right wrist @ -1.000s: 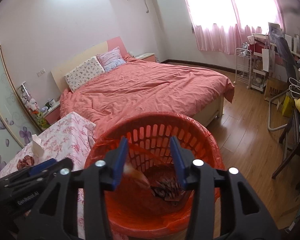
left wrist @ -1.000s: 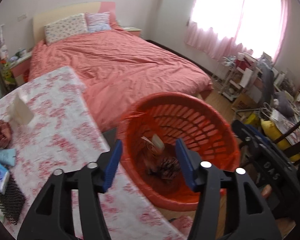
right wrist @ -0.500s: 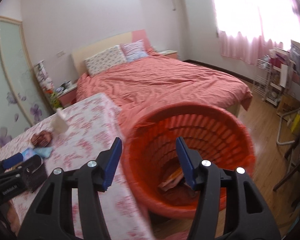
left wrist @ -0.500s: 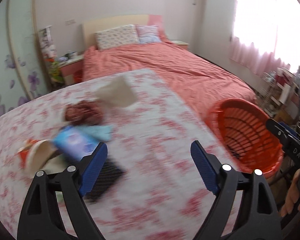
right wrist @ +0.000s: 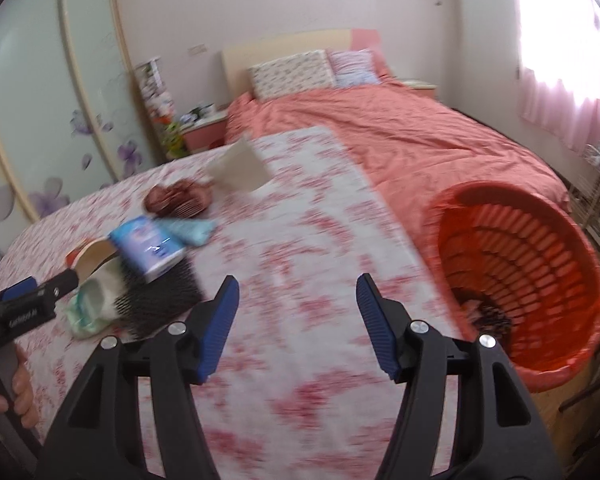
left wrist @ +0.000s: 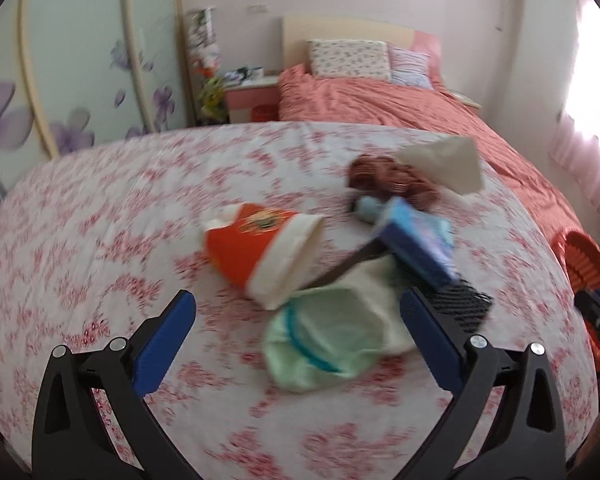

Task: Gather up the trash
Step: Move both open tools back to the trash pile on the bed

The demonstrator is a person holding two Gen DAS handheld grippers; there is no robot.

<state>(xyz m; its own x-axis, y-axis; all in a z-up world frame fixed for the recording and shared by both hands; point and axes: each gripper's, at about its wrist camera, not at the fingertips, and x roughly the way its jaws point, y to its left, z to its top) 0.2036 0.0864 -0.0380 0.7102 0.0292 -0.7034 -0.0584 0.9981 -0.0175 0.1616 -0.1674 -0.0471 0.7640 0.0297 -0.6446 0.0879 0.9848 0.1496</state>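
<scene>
My left hand-held gripper (left wrist: 296, 326) is opening, nothing between its jaws; I should straddle the green wrapper (left wrist: 324, 340) (lower centre) squarely. The right hand-held gripper (right wrist: 298, 322) opens too, empty.

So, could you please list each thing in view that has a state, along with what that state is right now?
Left hand-held gripper: jaws opening, nothing between them.
Right hand-held gripper: jaws opening, empty.
Orange basket: tilted beside the table, some trash at its bottom.
Red paper cup: lying on its side on the table.
Blue tissue pack: resting on the pile, tilted.
Green lid: lying on the tablecloth.
</scene>
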